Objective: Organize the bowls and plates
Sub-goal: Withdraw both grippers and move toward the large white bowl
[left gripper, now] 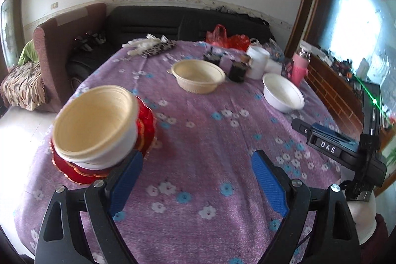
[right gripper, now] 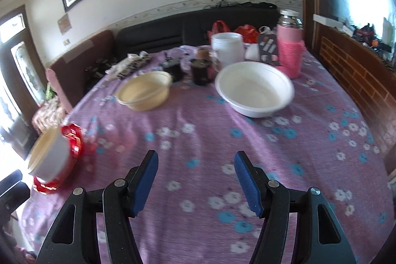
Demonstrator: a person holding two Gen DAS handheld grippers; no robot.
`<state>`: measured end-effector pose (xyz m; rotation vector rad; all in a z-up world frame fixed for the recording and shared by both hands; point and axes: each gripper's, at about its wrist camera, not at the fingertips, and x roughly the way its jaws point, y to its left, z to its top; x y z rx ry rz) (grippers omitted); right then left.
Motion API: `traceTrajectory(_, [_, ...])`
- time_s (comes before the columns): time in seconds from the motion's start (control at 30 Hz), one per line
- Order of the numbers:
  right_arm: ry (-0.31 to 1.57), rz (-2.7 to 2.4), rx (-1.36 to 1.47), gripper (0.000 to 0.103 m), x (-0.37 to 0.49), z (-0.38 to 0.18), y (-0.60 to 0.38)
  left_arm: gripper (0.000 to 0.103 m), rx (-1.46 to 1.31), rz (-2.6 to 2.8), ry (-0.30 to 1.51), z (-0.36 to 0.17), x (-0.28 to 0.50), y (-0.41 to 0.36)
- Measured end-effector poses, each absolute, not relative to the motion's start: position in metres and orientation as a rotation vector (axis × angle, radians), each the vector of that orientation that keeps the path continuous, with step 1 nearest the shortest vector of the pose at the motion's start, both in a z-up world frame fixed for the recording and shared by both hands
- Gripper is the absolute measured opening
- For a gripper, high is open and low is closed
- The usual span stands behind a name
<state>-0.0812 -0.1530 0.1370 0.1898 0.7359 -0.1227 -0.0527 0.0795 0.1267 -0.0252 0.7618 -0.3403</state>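
- With both grippers empty over the purple cloth (left gripper: 210, 140), this looks like the gap between one placement and the next pick: a stack (left gripper: 96, 130) already stands to the left, nested bowls on red plates
- The left gripper (left gripper: 198, 182) has its jaws spread wide with nothing between the blue pads; the stack sits just beside its left finger, up and to the left, though I can't tell whether it touches
- The right gripper (right gripper: 196, 183) is open too, a little less wide, with only cloth showing between its pads
- Two loose bowls remain, by my reckoning the next things to gather: a tan bowl (right gripper: 144, 90) ahead and to the left of the right gripper, and a white bowl (right gripper: 255, 90) ahead and slightly right of it, both well apart from the fingertips
- From the left gripper the tan bowl (left gripper: 198, 76) lies nearly straight ahead, the white bowl (left gripper: 283, 94) further right
- The next move probably calls for reaching forward, taking one rim between the pads, and carrying that bowl back to the stack
- The jars, white tub (right gripper: 227, 46) and pink flask (right gripper: 289, 46) crowd just behind the bowls, so the reach wants care
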Motion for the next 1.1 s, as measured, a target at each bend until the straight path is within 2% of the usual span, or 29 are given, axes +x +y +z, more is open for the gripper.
traceTrajectory(0.2, [0.711, -0.254, 0.026, 0.068, -0.086, 0.134, -0.153, 0.089, 0.029, -0.346, 0.788, 0.113, -0.052, 0.058])
traceTrajectory(0.4, [0.673, -0.345, -0.096, 0.072, -0.089, 0.137, -0.154, 0.089, 0.049, -0.342, 0.813, 0.102, -0.046, 0.042])
traceTrajectory(1.1, [0.661, -0.472, -0.187, 0.077, -0.084, 0.135, -0.177, 0.089, 0.066, -0.339, 0.882, 0.062, -0.007, 0.000])
